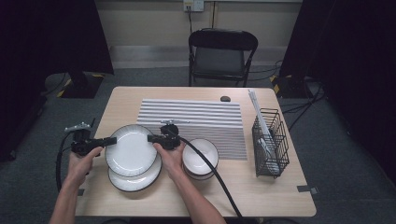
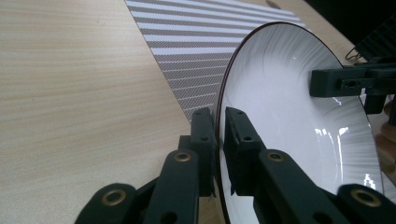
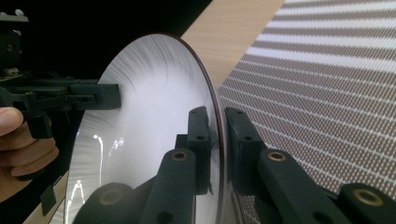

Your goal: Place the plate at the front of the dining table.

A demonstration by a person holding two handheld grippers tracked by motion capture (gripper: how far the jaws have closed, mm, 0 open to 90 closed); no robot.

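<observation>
Nearest the front edge of the pale wood-grain desk (image 1: 280, 196): two forearms entering from below, a hand-held gripper in each hand.

Left hand-held gripper (image 1: 111, 140): jaws closed narrow on the left rim of a round white ceramic plate with a dark rim line (image 1: 131, 148); pads pressing both faces of the rim, confirmed in the left gripper view (image 2: 215, 135). Right hand-held gripper (image 1: 151, 138): jaws likewise clamped on the opposite, right rim of the same plate, confirmed in the right gripper view (image 3: 218, 135). Plate (image 2: 289, 107) (image 3: 154, 121) thus held from both sides, over the desk's left half.

Directly beneath the held plate: a second round white plate of the same kind (image 1: 135, 179), lying flat on the desk, its near edge showing below the upper one; contact between the two not determinable.

Just right of the right hand: a stack of white ceramic bowls with dark rims (image 1: 201, 156), nested one inside another; uppermost bowl's contents not discernible, black cable crossing over it.

Farther back, mid-desk: a grey-and-white striped rectangular placemat (image 1: 196, 119), flat.

Right side: a black wire basket (image 1: 275, 161), upright, holding long pale utensils leaning out of the top toward the back; exact kind not discernible.

Far edge: a small dark rounded object (image 1: 225, 98). Beyond the desk: a black folding chair (image 1: 219, 53).
</observation>
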